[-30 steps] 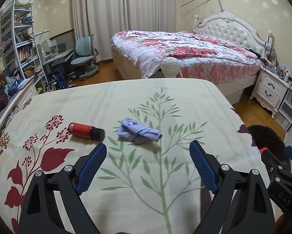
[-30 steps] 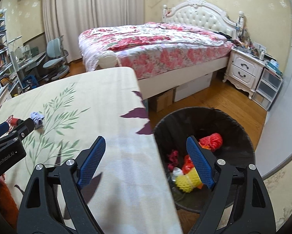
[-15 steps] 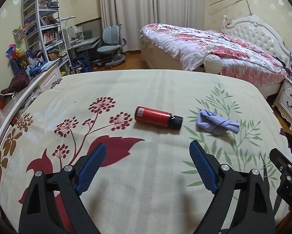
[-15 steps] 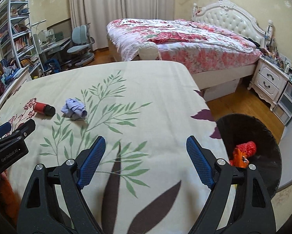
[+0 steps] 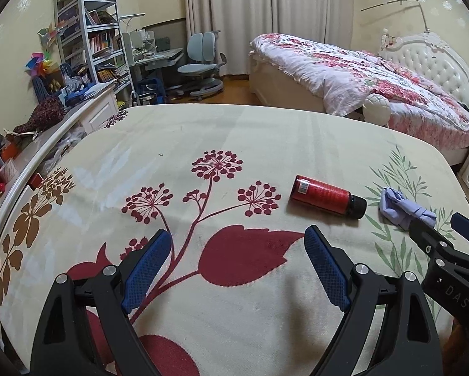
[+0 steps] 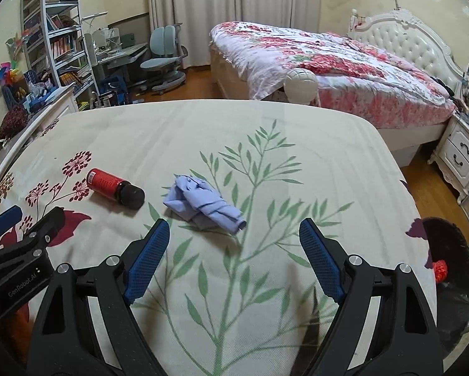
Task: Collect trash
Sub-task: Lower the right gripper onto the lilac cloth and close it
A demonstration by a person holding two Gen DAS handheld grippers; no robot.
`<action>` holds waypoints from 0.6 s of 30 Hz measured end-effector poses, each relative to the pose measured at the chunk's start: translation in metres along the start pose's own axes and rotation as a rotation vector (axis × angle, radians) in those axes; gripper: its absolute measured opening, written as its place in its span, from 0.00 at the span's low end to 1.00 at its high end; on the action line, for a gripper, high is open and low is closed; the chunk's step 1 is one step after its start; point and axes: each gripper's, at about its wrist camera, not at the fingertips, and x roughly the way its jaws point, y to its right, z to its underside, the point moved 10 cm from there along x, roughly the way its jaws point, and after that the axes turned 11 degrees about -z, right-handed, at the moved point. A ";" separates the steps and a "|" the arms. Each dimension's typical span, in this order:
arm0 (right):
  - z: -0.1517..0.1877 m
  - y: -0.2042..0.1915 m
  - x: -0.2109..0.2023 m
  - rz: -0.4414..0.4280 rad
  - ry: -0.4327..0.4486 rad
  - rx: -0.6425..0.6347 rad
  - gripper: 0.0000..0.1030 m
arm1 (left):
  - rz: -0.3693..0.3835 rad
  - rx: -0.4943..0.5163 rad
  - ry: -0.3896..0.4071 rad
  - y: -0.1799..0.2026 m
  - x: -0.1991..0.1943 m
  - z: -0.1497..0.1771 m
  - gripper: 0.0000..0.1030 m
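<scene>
A red bottle point(image 5: 326, 195) with a black cap lies on its side on the floral tablecloth point(image 5: 234, 144). A crumpled pale blue wrapper point(image 5: 403, 210) lies to its right. Both show in the right wrist view too, the bottle point(image 6: 113, 186) and the wrapper point(image 6: 203, 202). My left gripper point(image 5: 237, 269) is open and empty, near and left of the bottle. My right gripper point(image 6: 231, 260) is open and empty, just short of the wrapper. A black trash bin point(image 6: 450, 269) with red trash inside stands at the table's right edge.
A bed point(image 6: 328, 59) with a floral cover stands beyond the table. A bookshelf point(image 5: 87, 37), desk and office chair point(image 5: 200, 62) stand at the back left. A white nightstand point(image 6: 460, 153) stands at the right. Clutter lines a white ledge point(image 5: 46, 138) to the table's left.
Both grippers have swung left, away from the bin and toward the bottle and wrapper. The bin has slid to the right edge of the right wrist view. Both jaws stayed open.
</scene>
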 end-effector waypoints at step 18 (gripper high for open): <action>-0.003 -0.015 0.033 -0.008 -0.102 -0.033 0.60 | 0.003 -0.026 -0.025 -0.009 0.012 -0.003 0.84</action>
